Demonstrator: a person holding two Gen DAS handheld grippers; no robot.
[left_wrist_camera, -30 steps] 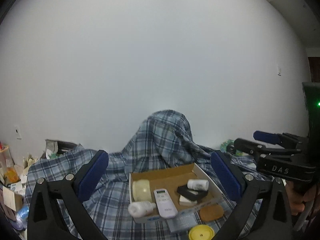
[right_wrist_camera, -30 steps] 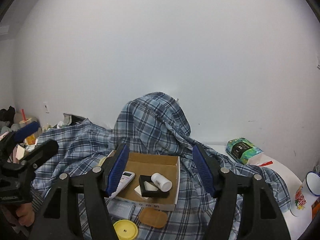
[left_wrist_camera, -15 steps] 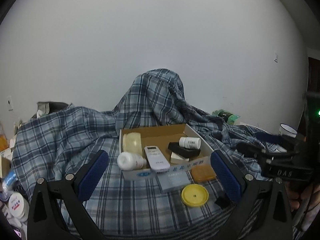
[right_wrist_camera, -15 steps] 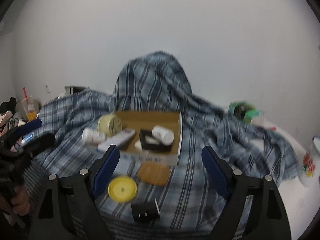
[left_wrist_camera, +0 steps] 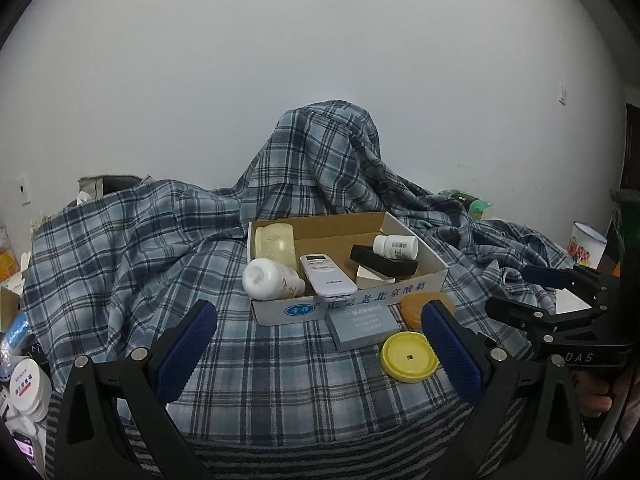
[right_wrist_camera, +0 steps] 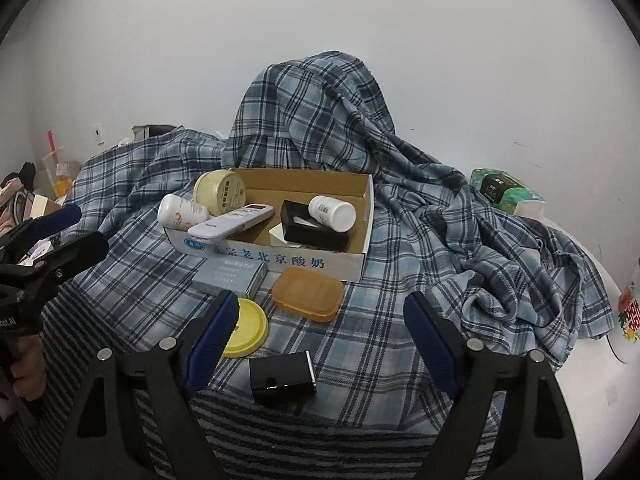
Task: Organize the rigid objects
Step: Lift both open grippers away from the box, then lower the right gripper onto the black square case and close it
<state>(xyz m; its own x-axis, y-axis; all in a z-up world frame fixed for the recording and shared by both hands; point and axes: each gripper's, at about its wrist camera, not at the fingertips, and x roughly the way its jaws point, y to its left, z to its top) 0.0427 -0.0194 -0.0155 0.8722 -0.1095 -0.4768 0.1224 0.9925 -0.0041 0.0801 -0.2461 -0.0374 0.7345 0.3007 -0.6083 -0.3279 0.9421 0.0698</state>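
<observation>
Both tools, left (left_wrist_camera: 318,330) and right (right_wrist_camera: 320,320), wide open and empty, above yellow lid (right_wrist_camera: 246,327), black box (right_wrist_camera: 282,376) near cardboard box (right_wrist_camera: 352,258).

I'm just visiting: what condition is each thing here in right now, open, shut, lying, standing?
Left gripper: open, empty.
Right gripper: open, empty.
Shallow cardboard box: open-topped, partly filled.
White remote control: propped on box's front rim.
White pill bottle: lying on its side.
Orange plastic case: shut, outside box.
Yellow round lid: lying flat.
</observation>
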